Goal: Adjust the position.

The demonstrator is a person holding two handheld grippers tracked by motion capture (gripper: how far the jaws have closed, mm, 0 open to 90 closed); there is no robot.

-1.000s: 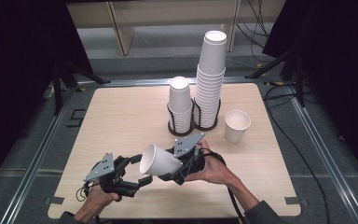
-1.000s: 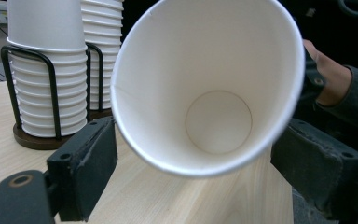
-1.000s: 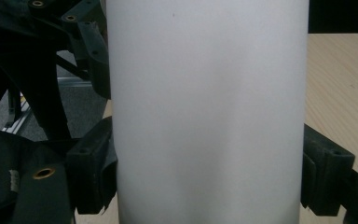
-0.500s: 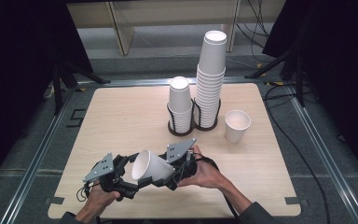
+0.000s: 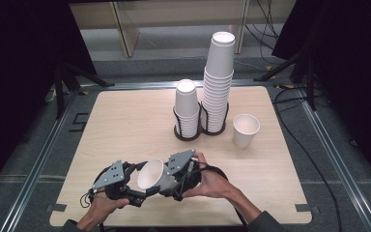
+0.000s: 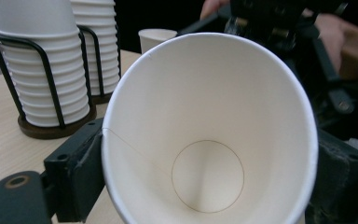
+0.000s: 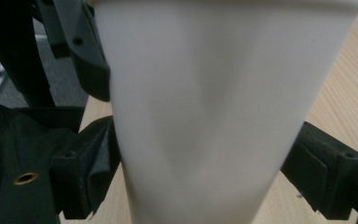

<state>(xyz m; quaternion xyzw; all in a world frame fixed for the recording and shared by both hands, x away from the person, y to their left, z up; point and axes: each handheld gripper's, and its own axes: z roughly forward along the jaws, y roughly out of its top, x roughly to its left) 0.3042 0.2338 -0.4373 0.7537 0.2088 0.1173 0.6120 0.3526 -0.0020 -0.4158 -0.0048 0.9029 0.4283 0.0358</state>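
A white paper cup (image 5: 152, 176) lies on its side in the air just above the table (image 5: 125, 125), with the right gripper (image 5: 176, 181) pinching its body while the left gripper (image 5: 137, 186), whose jaws have just been closing, squeezes its rim.

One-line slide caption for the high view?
Both claws hold a paper cup on its side, in front of two racked cup stacks.
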